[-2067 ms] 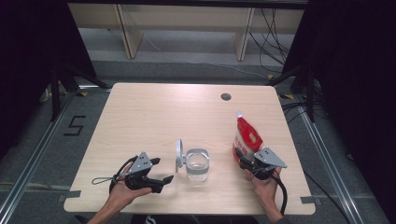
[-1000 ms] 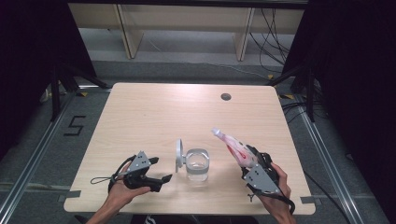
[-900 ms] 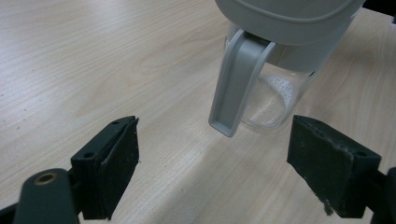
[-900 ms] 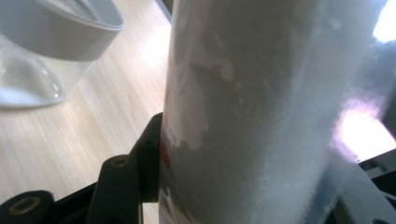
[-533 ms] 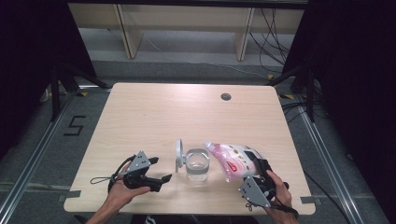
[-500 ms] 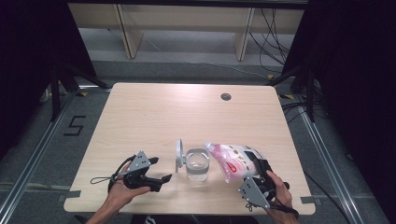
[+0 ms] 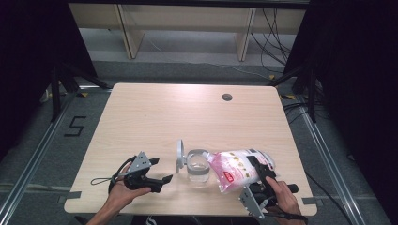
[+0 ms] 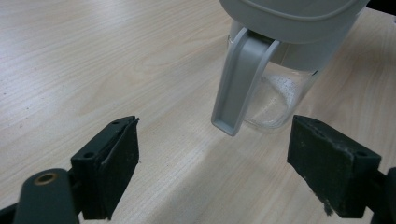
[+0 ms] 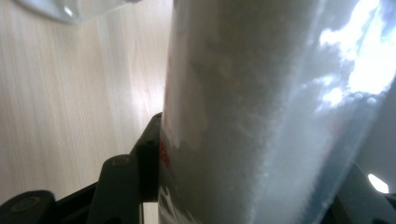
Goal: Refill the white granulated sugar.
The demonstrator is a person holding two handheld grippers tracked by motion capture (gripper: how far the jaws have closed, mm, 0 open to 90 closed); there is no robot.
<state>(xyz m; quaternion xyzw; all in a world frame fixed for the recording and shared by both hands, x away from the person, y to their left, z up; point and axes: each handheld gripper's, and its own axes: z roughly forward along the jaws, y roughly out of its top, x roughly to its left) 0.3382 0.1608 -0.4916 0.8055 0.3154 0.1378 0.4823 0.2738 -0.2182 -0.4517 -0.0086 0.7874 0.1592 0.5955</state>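
Note:
A clear glass jar [image 7: 198, 166] stands near the table's front edge, its grey hinged lid [image 7: 179, 156] swung open to the left. My right gripper [image 7: 260, 171] is shut on a clear bag of white powder [image 7: 237, 168] with a red label. The bag is tipped on its side, its top end by the jar's rim. In the right gripper view the bag [image 9: 261, 116] sits between the jaws of that gripper [image 9: 247, 179]. My left gripper [image 7: 164, 179] rests open left of the jar. Beyond its open jaws [image 8: 212, 163] are the jar [image 8: 275, 100] and a grey latch [image 8: 240, 81].
The light wooden table [image 7: 141, 122] has a round cable hole [image 7: 227, 97] at the back right. Black stands flank the table, and wooden shelving with cables runs behind it. A person's hands hold both grippers at the front edge.
The right gripper has swung the bag from upright at the jar's right down onto its side, top end toward the jar. The left gripper has stayed put.

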